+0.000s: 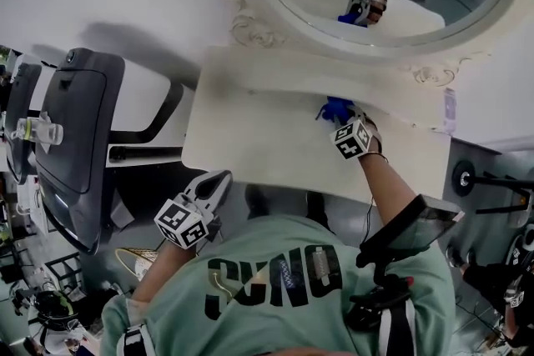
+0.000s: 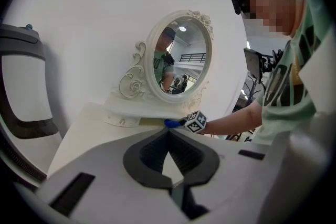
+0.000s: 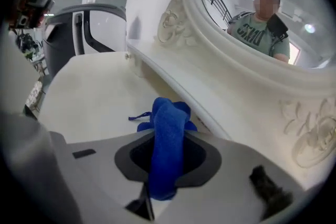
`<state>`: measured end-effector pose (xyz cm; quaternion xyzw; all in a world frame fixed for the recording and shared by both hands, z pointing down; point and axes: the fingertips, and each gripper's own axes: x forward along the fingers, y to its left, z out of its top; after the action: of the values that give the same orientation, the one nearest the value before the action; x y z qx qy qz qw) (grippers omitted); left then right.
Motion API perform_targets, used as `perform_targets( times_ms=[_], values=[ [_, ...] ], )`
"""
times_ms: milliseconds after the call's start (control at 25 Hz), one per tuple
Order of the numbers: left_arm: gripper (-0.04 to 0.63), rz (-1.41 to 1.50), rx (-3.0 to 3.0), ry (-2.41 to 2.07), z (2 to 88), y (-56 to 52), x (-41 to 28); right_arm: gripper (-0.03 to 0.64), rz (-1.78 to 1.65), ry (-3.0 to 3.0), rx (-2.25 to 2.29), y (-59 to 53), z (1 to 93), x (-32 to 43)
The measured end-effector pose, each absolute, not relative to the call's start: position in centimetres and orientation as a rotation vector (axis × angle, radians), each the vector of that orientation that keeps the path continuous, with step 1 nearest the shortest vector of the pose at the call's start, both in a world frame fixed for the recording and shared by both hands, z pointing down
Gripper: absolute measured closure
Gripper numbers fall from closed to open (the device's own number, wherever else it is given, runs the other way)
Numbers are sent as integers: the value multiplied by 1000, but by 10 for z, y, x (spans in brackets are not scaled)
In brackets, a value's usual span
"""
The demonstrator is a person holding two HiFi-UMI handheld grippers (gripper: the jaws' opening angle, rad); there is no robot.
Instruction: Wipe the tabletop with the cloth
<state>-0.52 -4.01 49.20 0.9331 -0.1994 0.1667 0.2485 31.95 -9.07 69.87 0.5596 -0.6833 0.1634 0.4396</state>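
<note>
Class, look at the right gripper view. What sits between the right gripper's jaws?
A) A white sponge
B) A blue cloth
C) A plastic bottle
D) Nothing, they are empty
B: the right gripper view shows the blue cloth clamped between the jaws of the right gripper, its bunched end sticking out over the tabletop.
</note>
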Motion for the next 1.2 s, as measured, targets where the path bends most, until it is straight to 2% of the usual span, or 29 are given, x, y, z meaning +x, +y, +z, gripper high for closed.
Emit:
perform_targets(
  times_ms=[360, 720, 880, 1040, 1200],
  values=[
    [598, 489, 2547, -560, 497, -41, -11, 541, 341, -1562, 1396, -103, 725, 335],
    [598, 473, 2592, -477, 493, -30, 52, 541, 531, -1959, 855, 63, 723, 178],
    [598, 452, 2596, -502, 487, -18, 78, 541, 634, -2053, 645, 111, 721, 146],
    [598, 431, 2574, -565, 485, 0, 90, 541, 634, -2103, 510, 133, 720, 146],
    [598, 431, 2552, -618, 488, 16, 91, 541, 621, -2129, 836, 71, 705, 217]
  ],
)
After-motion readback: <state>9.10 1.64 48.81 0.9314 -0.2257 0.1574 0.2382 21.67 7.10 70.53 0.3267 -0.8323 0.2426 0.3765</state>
